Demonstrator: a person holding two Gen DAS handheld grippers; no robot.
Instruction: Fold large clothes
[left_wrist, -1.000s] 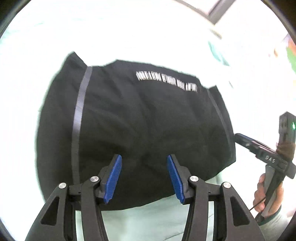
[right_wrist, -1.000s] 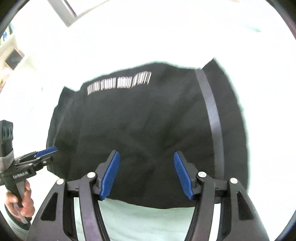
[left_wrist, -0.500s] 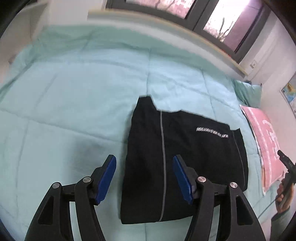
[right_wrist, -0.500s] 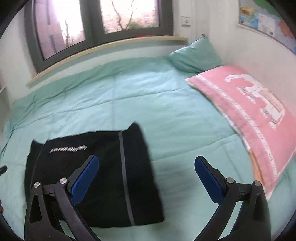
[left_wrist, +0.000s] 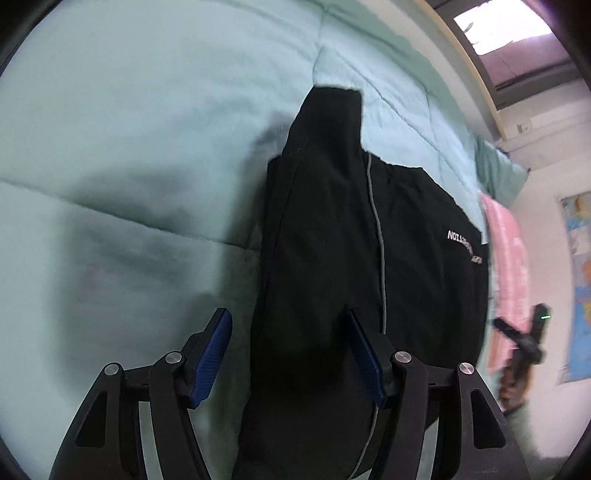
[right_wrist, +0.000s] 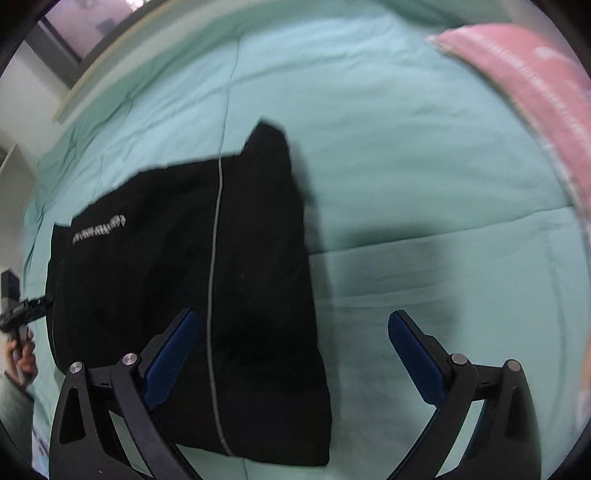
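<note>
Folded black garment lies flat on the teal bed, under and ahead of both my grippers. My left gripper jaws stand spread over its left edge, gripping nothing. My right gripper jaws gape wide over its right edge, empty.

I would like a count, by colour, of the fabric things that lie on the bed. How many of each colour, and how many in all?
Black: 1, the folded black garment
Pink: 1, the pink cloth at the bed's edge
Teal: 2, the quilt and the pillow
Total: 4
</note>
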